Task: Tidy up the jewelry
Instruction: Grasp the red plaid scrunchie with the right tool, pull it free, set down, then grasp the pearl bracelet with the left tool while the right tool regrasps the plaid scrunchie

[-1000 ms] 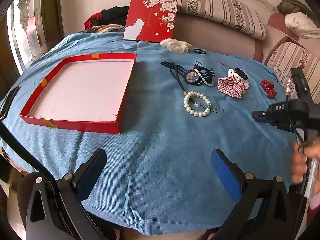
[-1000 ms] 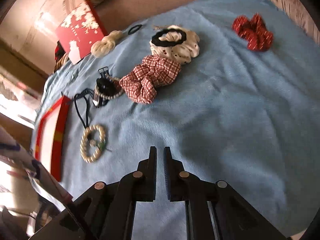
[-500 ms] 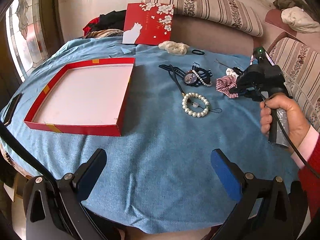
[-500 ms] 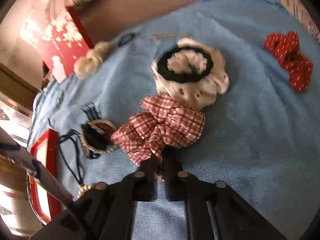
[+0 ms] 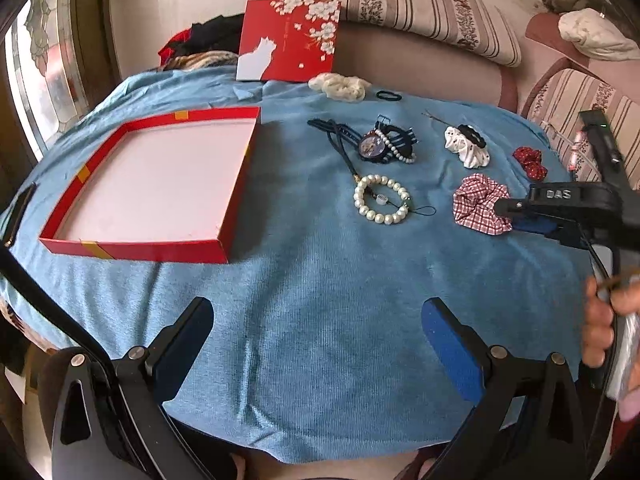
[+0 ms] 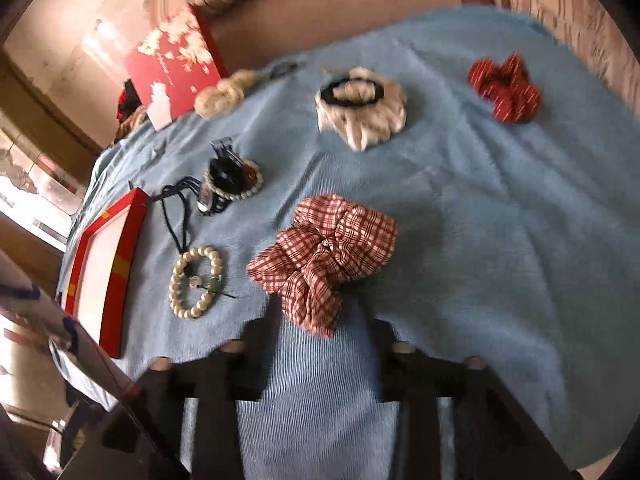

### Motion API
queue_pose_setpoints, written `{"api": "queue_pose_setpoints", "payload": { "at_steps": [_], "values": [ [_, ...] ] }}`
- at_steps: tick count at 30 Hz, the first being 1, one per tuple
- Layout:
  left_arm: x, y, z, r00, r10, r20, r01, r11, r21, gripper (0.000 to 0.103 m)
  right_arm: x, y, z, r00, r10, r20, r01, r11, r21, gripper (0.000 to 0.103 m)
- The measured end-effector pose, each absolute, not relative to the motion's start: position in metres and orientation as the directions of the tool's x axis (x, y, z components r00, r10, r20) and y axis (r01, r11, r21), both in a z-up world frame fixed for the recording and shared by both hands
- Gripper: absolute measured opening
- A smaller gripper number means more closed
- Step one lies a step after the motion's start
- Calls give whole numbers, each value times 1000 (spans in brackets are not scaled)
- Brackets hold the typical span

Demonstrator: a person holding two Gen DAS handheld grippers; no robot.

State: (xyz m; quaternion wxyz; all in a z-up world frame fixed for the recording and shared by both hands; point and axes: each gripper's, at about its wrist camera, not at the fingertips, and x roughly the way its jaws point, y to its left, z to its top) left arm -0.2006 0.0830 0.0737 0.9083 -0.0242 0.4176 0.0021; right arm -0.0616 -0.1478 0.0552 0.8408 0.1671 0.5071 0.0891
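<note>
My right gripper (image 6: 316, 320) is motion-blurred; its fingers look parted around the near tail of the plaid scrunchie (image 6: 326, 258), but I cannot tell if they pinch it. The scrunchie's long axis runs from the fingers up and rightward. My left gripper (image 5: 316, 344) hangs wide apart, holding nothing. Left of the scrunchie lies the pearl bracelet (image 5: 382, 204), then the red tray (image 5: 132, 246), partly cut off in the right wrist view.
</note>
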Motion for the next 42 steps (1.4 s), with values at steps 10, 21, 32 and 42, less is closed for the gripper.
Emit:
{"api": "queue_pose_setpoints", "payload": {
  "at_steps": [10, 21, 32, 42],
  "values": [
    [-202, 78, 81, 654, -23, -756, -1, 1000, -31, 103, -107, -131, 76, 610, 171, -774, 11, 975, 224, 70],
    [-192, 61, 80, 630, -28, -776, 68, 997, 20, 96, -116, -133, 60, 577, 129, -806, 37, 982, 184, 70],
    [-178, 49, 73, 598, -33, -801, 110, 993, 42, 86, -113, -141, 52, 570, 108, -814, 51, 985, 166, 70],
    [-147, 50, 63, 561, -41, -827, 109, 994, 25, 79, -103, -147, 52, 571, 109, -814, 56, 984, 171, 70]
  ]
}}
